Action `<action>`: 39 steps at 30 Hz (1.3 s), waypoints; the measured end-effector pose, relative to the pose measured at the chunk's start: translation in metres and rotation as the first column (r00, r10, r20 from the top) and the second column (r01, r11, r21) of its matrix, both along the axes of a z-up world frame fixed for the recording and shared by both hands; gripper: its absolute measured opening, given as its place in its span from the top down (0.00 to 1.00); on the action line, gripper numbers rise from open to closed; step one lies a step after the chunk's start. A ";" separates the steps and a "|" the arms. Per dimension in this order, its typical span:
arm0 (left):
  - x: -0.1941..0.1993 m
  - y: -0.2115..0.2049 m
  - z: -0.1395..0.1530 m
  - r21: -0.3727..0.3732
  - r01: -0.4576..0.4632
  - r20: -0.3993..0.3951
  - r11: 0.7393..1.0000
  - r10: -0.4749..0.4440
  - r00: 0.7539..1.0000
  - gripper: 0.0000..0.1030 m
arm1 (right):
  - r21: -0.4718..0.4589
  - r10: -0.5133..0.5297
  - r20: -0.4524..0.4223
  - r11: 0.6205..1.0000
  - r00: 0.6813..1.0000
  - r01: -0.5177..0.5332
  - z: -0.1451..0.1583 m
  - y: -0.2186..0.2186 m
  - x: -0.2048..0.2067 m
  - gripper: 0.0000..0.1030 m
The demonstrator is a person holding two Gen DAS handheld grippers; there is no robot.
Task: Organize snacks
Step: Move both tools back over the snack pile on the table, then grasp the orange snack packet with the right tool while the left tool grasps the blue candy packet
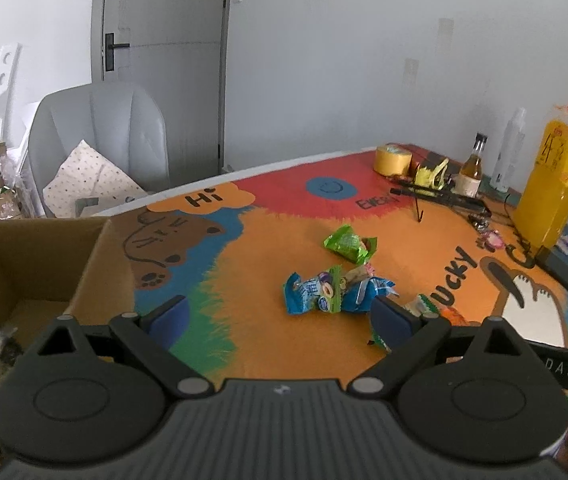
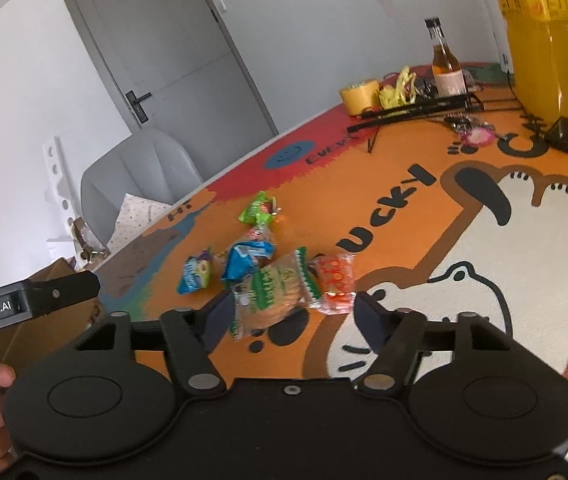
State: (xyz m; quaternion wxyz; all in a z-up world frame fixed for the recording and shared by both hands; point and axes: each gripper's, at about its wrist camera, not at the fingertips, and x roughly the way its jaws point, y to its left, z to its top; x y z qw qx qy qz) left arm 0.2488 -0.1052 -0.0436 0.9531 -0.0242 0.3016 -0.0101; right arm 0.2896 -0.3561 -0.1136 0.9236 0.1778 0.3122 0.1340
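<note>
Left gripper (image 1: 280,316): jaws apart, empty. Right gripper (image 2: 291,314): jaws apart around the biscuit packet (image 2: 274,294), lower centre of frame, pads not pressing. Cardboard box (image 1: 96,264): left edge of frame.

Both views are lit by soft, even daylight with no single hard source visible; the pale grey walls (image 1: 363,60) read flat and slightly bluish; shadows under the crinkled snack packets (image 1: 335,288) are faint and short; the tall translucent yellow plastic bottle (image 1: 551,184) glows as light passes through it; the colourful cartoon-printed table mat (image 2: 423,280) shows no strong glare; fisheye distortion bows the grey door (image 2: 188,60) and curves the table edge; corners darken into black vignette; detail is mildly soft and grainy throughout, with the near black gripper bodies slightly blurred.
</note>
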 end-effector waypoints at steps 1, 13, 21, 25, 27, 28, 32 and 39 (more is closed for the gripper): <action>0.004 -0.001 -0.003 0.004 0.001 -0.005 1.000 -0.001 1.000 0.07 | 0.004 -0.003 -0.005 1.000 1.000 0.003 -0.003 -0.002 0.004 0.41; 0.051 -0.010 -0.035 0.046 0.004 -0.051 0.999 -0.002 0.999 0.07 | 0.010 -0.025 -0.025 1.000 0.999 0.025 -0.024 -0.014 0.035 0.49; 0.075 -0.006 -0.051 0.003 0.002 -0.068 1.000 -0.002 0.998 0.07 | -0.008 -0.018 -0.006 1.000 1.000 0.018 -0.028 -0.018 0.049 0.56; 0.083 -0.008 -0.060 -0.026 0.005 -0.069 1.000 -0.007 0.998 0.07 | -0.028 -0.014 0.003 1.000 1.000 0.014 -0.029 -0.014 0.051 0.60; 0.086 -0.011 -0.065 -0.019 0.005 -0.067 1.000 -0.006 0.998 0.07 | -0.040 -0.011 0.009 0.999 1.000 0.012 -0.030 -0.012 0.052 0.61; 0.087 -0.012 -0.067 -0.017 0.001 -0.065 1.000 -0.002 0.998 0.07 | -0.045 -0.011 0.013 0.999 1.000 0.011 -0.030 -0.011 0.052 0.62; 0.091 -0.013 -0.072 -0.045 0.003 -0.048 0.999 -0.006 0.999 0.08 | -0.056 -0.015 0.013 0.998 1.000 0.016 -0.030 -0.010 0.051 0.63; 0.094 -0.016 -0.078 -0.048 0.010 -0.044 0.999 -0.012 0.999 0.28 | -0.118 -0.007 0.019 0.993 1.000 0.009 -0.027 -0.001 0.048 0.65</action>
